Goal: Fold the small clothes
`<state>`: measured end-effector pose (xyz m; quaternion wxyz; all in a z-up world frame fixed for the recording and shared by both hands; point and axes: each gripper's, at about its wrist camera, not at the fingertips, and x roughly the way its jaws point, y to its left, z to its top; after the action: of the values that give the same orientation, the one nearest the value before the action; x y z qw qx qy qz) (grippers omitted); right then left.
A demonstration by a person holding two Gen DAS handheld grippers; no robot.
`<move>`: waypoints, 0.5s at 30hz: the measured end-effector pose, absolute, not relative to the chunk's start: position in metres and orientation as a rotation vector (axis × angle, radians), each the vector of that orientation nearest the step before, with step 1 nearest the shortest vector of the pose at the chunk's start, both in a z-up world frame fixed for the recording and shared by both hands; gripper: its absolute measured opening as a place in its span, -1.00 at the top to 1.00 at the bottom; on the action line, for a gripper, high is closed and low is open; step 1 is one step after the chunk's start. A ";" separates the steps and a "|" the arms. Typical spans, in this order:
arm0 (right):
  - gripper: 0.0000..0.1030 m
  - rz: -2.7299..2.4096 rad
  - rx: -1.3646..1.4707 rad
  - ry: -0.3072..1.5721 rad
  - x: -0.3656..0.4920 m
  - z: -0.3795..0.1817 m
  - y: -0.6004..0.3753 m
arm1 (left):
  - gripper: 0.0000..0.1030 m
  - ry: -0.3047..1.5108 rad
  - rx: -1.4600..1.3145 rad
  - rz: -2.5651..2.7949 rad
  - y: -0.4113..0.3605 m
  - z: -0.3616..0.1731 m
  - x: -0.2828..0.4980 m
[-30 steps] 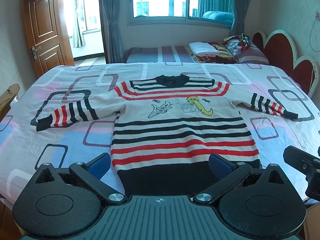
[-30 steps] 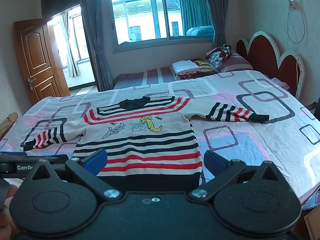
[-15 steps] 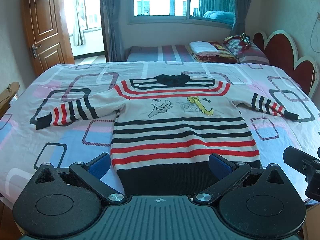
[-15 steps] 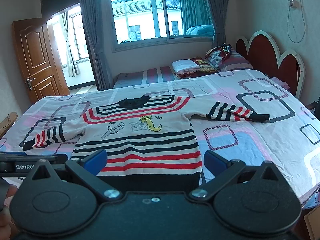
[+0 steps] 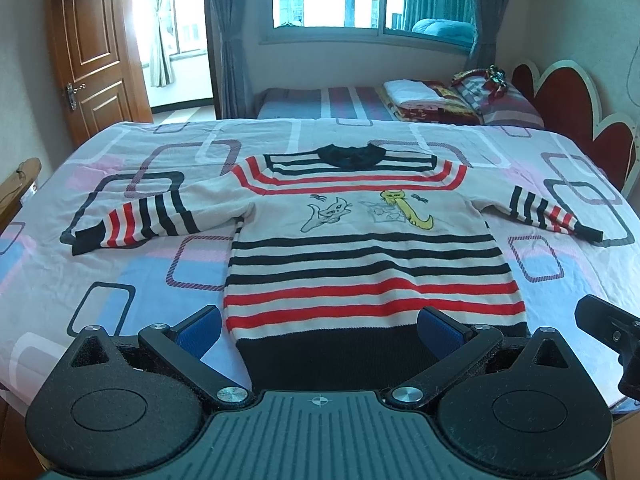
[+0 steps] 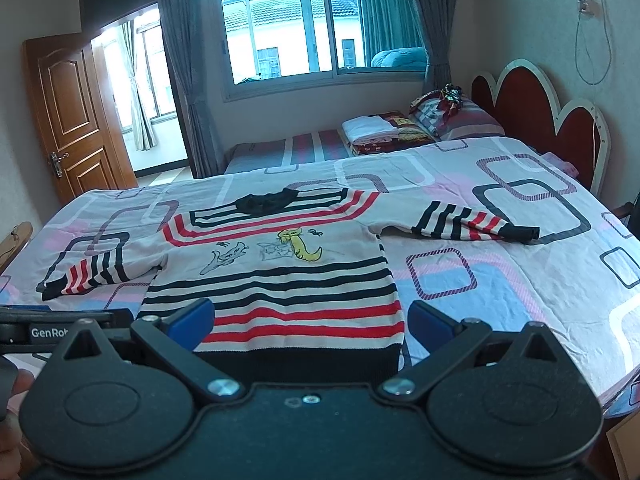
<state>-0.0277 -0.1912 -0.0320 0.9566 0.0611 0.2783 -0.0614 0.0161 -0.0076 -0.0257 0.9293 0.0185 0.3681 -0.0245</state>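
A small striped sweater [image 5: 368, 264] [image 6: 280, 280], cream with black and red bands and cartoon cats on the chest, lies flat on the bed, sleeves spread to both sides, dark hem nearest me. My left gripper [image 5: 320, 330] hovers open just before the hem, blue pads wide apart, nothing between them. My right gripper [image 6: 310, 322] is also open above the hem's right part. The right gripper's body [image 5: 608, 332] shows at the left wrist view's right edge; the left gripper's body [image 6: 52, 326] shows at the right wrist view's left edge.
The bed sheet [image 5: 120, 272] has a pattern of rounded squares. A red scalloped headboard [image 6: 540, 120] stands on the right, with pillows and folded bedding [image 6: 384, 132] on a second bed behind. A wooden door [image 5: 96, 52] is at the far left. A hand [image 6: 12, 396] shows at the lower left.
Both grippers have drifted slightly; the views shifted a little. The sweater lies as before and both grippers stay open.
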 end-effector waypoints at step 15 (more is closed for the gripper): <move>-0.99 -0.148 0.099 0.577 -0.011 -0.040 -0.197 | -1.00 0.755 0.027 -0.010 -0.001 -0.032 0.044</move>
<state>-0.0114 -0.1974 -0.0397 0.9548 0.0488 0.2839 -0.0730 0.0440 -0.0010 -0.0321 0.9294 0.0133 0.3688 -0.0049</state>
